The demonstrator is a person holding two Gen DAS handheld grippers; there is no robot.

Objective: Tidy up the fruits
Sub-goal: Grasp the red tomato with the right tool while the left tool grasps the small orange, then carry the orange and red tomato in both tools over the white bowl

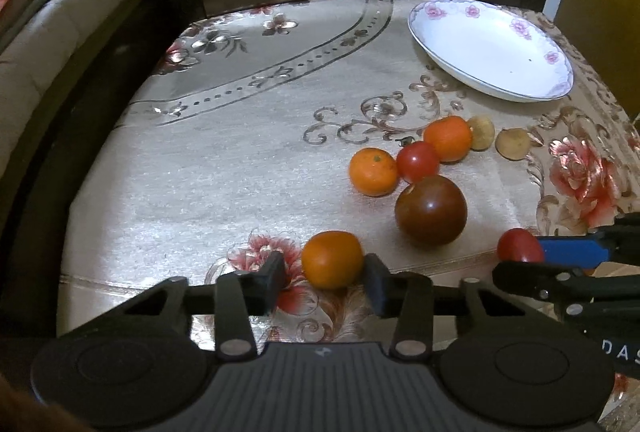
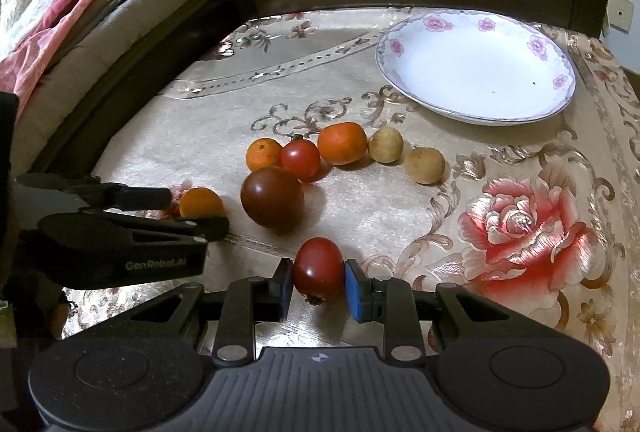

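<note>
Now the left tongs [image 1: 325,272] have both pads against an orange tomato [image 1: 332,259] low on the tabletop [image 1: 200,192]. Right tongs [image 2: 318,282] clamp a red tomato [image 2: 319,268]. From the dark tomato [image 2: 272,197], the other fruits cluster near twelve o'clock, and the empty white plate [image 2: 476,66] lies toward one o'clock.

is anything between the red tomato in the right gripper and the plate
On the cloth, yes: two tan fruits and an orange lie between the tomato and plate. Lifted over them, nothing visible blocks it.
</note>
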